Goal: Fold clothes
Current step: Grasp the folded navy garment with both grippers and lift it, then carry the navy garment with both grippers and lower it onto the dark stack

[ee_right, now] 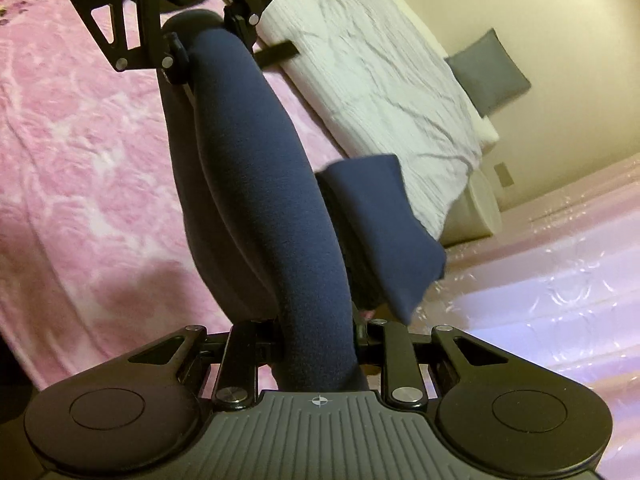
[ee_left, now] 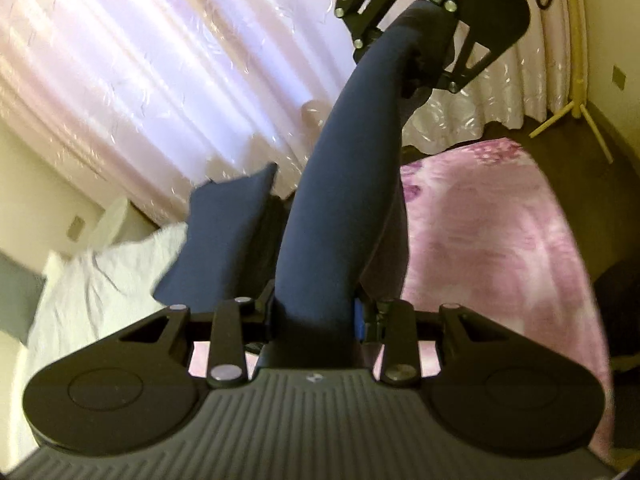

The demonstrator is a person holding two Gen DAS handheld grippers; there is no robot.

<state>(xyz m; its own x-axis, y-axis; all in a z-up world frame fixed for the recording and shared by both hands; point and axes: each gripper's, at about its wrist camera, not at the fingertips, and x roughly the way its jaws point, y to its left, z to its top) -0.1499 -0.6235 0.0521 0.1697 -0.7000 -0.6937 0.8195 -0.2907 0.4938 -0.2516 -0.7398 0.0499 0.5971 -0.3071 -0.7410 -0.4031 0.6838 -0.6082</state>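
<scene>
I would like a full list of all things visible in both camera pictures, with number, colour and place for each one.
garment: one, navy blue, stretched in the air between the two grippers, a loose end hanging at its side
blanket: one, pink with flowers, spread on the bed below the garment
bedcover: one, white, wrinkled, beside the pink blanket
pillow: one, grey, against the wall beyond the bedcover
curtain: one, pale pink, shiny, along the window side
left hand-held gripper: one, black, shut on one end of the garment
right hand-held gripper: one, black, shut on the other end
</scene>
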